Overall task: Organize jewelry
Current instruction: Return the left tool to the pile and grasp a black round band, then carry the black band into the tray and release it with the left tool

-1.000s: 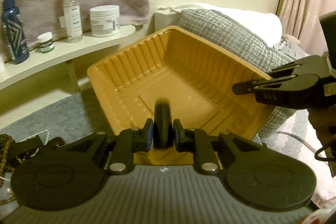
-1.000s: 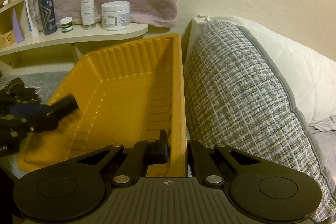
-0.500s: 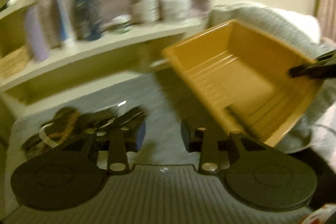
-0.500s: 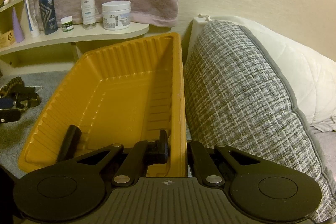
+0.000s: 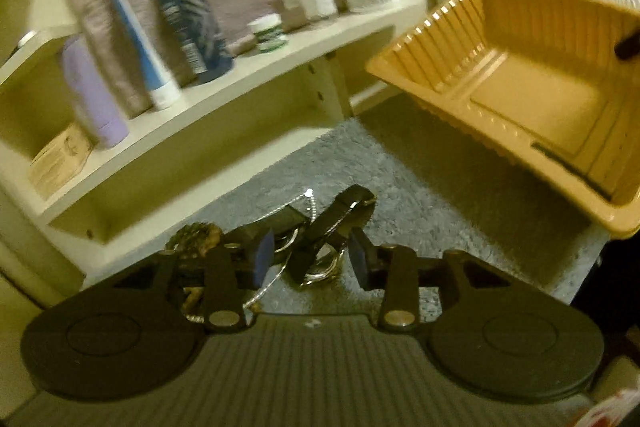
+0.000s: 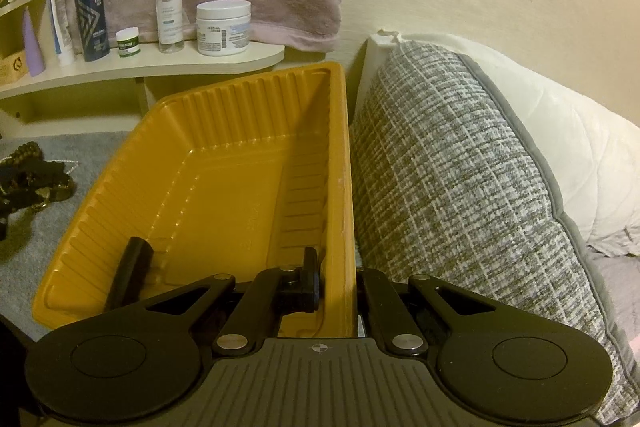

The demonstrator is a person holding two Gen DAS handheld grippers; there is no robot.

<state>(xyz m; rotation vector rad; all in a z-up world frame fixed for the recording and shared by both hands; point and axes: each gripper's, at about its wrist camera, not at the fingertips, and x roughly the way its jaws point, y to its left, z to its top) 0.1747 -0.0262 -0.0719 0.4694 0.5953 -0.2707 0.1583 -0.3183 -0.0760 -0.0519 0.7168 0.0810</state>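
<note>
Jewelry (image 5: 308,247) lies in a tangled heap on the grey carpet (image 5: 420,195), just in front of the low shelf (image 5: 240,83) and well apart from the orange tray (image 6: 224,187). We make out a silver chain, brown beads, ring-shaped pieces and dark clip-like items; the wrist view is blurred, so we cannot separate them further.

We judge the step in hand to be the pick-up of another piece for transfer to the tray. One dark piece (image 6: 130,271) already rests inside the tray near its near-left corner.

Left claw (image 5: 310,257): its fingers stand apart, straddling the heap, with a dark clip-like item and ring-shaped pieces between them. We cannot tell whether the pads touch anything; nothing is gripped.

Right claw (image 6: 336,275): clamped on the tray's right-hand wall, one finger inside and one outside against the checked cushion (image 6: 460,195), holding the tray tilted.

Next move, in our judgement: lower the left claw onto a single item and close on it alone. The risk is that the chain drags neighbouring pieces along.
</note>
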